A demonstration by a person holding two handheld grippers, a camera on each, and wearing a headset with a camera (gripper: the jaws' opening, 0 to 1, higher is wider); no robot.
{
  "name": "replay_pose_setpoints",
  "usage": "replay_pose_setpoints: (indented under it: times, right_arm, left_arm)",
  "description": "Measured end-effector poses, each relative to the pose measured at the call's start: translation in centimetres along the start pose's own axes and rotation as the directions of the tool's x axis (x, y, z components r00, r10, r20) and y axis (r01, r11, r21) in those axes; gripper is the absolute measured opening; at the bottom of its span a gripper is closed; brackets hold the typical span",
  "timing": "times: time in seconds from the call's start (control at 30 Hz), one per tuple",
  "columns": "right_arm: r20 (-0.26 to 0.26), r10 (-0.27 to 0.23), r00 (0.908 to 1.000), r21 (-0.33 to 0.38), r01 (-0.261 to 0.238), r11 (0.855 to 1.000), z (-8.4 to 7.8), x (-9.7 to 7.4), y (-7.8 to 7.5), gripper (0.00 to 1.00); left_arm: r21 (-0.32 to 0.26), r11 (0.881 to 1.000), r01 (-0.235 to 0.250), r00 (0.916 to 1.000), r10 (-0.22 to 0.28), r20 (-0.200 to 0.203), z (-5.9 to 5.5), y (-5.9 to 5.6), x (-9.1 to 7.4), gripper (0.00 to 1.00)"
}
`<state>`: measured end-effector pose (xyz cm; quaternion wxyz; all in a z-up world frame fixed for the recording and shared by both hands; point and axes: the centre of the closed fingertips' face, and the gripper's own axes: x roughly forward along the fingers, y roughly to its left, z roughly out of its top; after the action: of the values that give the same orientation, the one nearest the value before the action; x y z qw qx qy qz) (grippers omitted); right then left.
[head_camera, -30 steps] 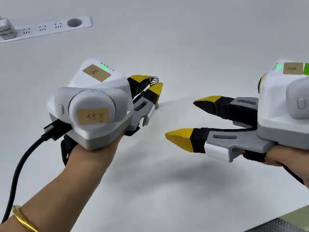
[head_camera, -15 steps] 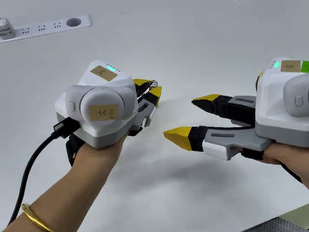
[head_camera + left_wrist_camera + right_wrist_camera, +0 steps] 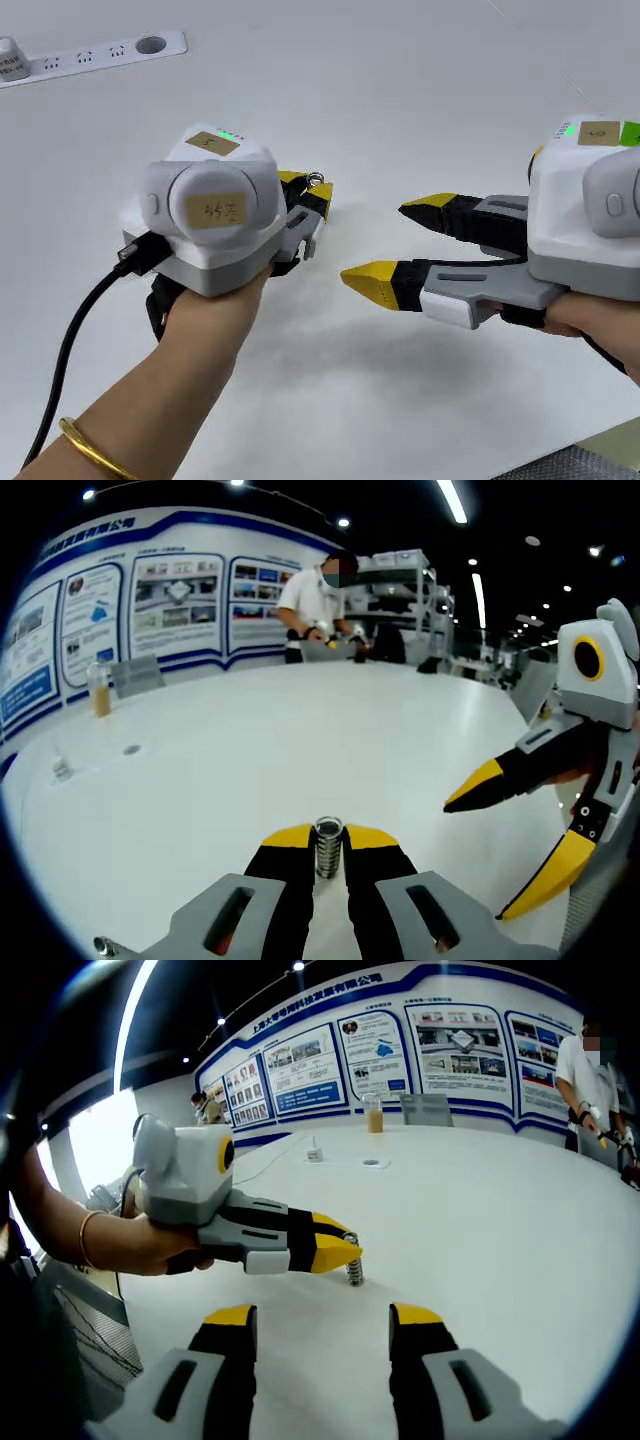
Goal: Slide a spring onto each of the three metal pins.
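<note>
Left gripper (image 3: 328,835) jaws pinch spring (image 3: 327,852), its axis roughly upright | right gripper (image 3: 323,1312) jaws spread, empty, facing it, apart

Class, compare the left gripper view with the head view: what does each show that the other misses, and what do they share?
Left gripper view: the spring seen end-on, a person at the table's far side, wall posters and a bottle.
Head view: a power strip, a black cable and a bracelet.
Both: the left claw shut on the spring, the right claw open, and the white table.
</note>
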<state>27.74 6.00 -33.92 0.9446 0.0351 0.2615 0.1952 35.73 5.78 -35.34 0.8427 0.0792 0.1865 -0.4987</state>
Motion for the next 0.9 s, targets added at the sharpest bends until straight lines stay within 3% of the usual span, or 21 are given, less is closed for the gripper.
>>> replay_pose_setpoints:
  times: [0.9]
  right_arm:
    - [-0.010, -0.010, 0.9999, -0.003, 0.010, 1.000, -0.09, -0.02, -0.30, 0.55]
  left_arm:
    - [0.019, 1.000, -0.003, 0.9991, 0.004, -0.043, -0.93, 0.11, 0.25, 0.13]
